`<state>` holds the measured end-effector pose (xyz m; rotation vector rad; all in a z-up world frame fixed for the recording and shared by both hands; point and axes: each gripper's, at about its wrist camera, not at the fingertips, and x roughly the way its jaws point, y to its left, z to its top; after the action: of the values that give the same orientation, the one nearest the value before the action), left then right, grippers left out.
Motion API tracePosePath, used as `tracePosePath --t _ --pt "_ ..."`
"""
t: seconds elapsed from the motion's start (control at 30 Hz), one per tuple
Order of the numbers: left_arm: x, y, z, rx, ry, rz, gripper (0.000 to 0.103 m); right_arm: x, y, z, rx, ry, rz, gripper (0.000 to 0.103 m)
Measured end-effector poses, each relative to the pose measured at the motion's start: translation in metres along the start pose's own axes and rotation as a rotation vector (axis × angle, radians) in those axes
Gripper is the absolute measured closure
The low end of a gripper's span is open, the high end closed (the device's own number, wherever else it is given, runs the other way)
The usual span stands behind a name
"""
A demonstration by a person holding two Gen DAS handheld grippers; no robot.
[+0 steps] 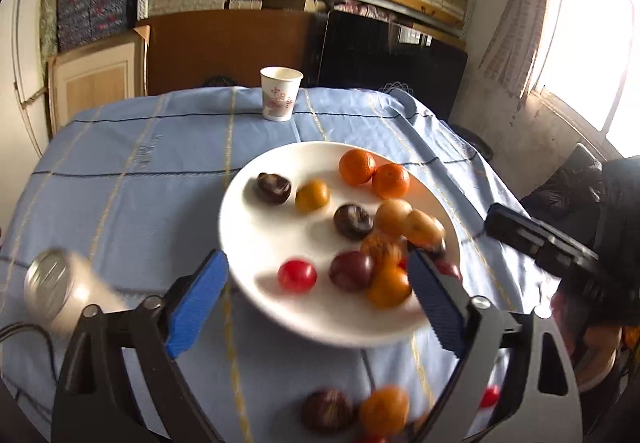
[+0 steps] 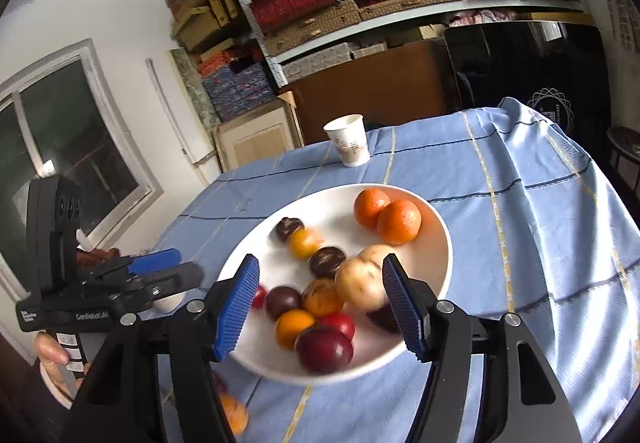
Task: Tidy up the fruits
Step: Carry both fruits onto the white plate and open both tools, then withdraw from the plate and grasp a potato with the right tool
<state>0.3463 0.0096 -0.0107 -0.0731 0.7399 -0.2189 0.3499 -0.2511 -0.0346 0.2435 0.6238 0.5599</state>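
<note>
Several small fruits, orange, yellow and dark purple, fill the round white plate (image 2: 436,243) on the blue-checked tablecloth (image 1: 120,183). Left gripper (image 1: 316,295) and right gripper (image 2: 320,307) hover released, empty; strays like the orange fruit (image 1: 384,409) likely need gathering next.

Daylight is pouring in from a window (image 1: 588,39) at the right of the left wrist view, blowing out to pure white glare and washing out the wall beside it. The white plate (image 1: 280,163) is casting a soft shadow on the blue tablecloth (image 1: 120,183). Fruit near the plate's near edge is smearing with motion blur, as is a jar (image 1: 56,283) at lower left. In the right wrist view the light is looking even and softer. Both pictures are bending strongly at the edges, with dark rounded corners.
</note>
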Motion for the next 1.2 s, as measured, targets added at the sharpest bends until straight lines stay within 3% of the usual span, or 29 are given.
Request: tracePosePath --t 0.13,0.3,0.43,0.63,0.8,0.83,1.0,1.2 --pt "-0.029 0.015 -0.038 -0.037 -0.037 0.005 0.006 -0.014 0.016 -0.027 -0.073 0.051 0.038 0.037" --pt "-0.038 0.034 -0.073 -0.115 0.002 0.013 0.006 -0.007 0.052 -0.064 -0.22 0.266 0.194 0.037" --pt "-0.045 0.032 -0.086 -0.109 0.004 0.027 0.005 -0.001 0.067 -0.083 -0.34 0.342 0.158 0.037" --pt "-0.049 0.03 -0.09 -0.116 0.004 0.021 0.005 0.004 0.069 -0.097 -0.383 0.42 0.184 0.037" --pt "-0.048 0.03 -0.09 -0.123 0.011 0.015 0.005 0.016 0.071 -0.109 -0.384 0.473 0.158 0.05" --pt "-0.048 0.03 -0.091 -0.12 0.012 0.015 0.005 0.018 0.069 -0.111 -0.383 0.483 0.148 0.054" --pt "-0.049 0.028 -0.093 -0.109 0.01 0.016 0.005 0.016 0.065 -0.112 -0.36 0.476 0.159 0.058" --pt "-0.045 0.019 -0.095 -0.054 0.009 0.03 0.007 -0.002 0.035 -0.081 -0.141 0.343 0.233 0.058"
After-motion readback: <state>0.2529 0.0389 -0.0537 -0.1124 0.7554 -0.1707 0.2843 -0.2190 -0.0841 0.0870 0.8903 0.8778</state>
